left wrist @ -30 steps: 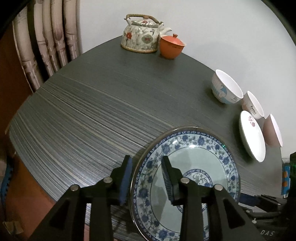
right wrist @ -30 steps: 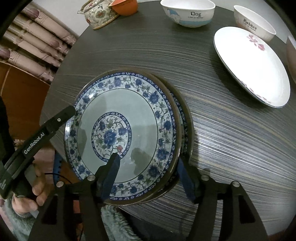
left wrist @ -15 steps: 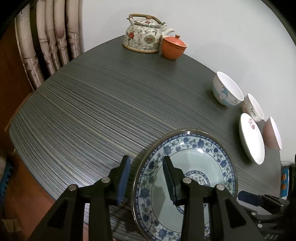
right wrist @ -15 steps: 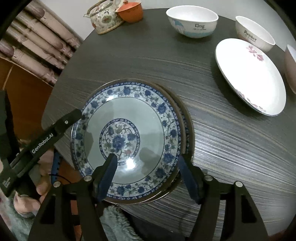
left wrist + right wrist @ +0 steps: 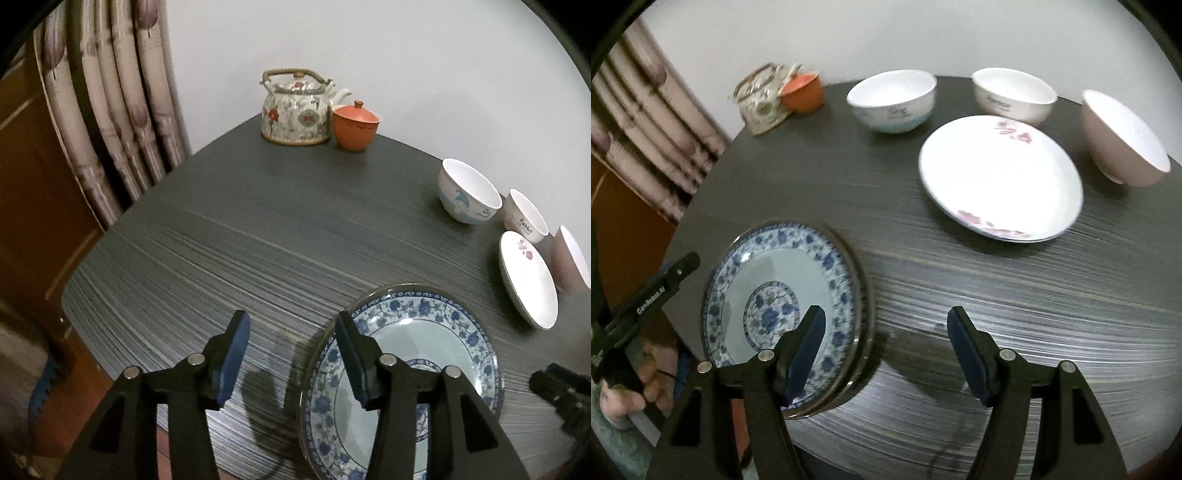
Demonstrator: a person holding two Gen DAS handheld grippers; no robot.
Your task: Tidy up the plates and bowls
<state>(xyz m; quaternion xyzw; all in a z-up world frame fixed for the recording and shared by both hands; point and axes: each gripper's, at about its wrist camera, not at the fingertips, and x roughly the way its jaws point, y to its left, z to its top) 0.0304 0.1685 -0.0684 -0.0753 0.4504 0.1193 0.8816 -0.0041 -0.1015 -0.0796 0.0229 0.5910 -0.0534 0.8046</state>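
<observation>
With both tongs, left gripper (image 5: 291, 354) and right gripper (image 5: 886, 347), gaping empty, we've stacked the blue-floral porcelain plates (image 5: 783, 295); white pink-flowered plate (image 5: 1001, 177) and bowls remain.

Teapot (image 5: 762, 98) is pretty smeared in the right wrist view, and the bowl lettering (image 5: 899, 110) is unreadable. Blue-patterned plate (image 5: 413, 373) is cut off at the bottom of the left view; lower plate (image 5: 862, 295) mostly covered.

Two stacked plates (image 5: 827, 258) are sitting at the near edge of the table (image 5: 960, 295), left of my right gripper (image 5: 886, 347). Beyond them, a single plate (image 5: 1001, 177) is lying before two bowls (image 5: 894, 99), a third bowl (image 5: 1123, 144) standing to its right. The teapot (image 5: 295, 110) and lidded cup (image 5: 354, 125) are standing together at the far left corner.
</observation>
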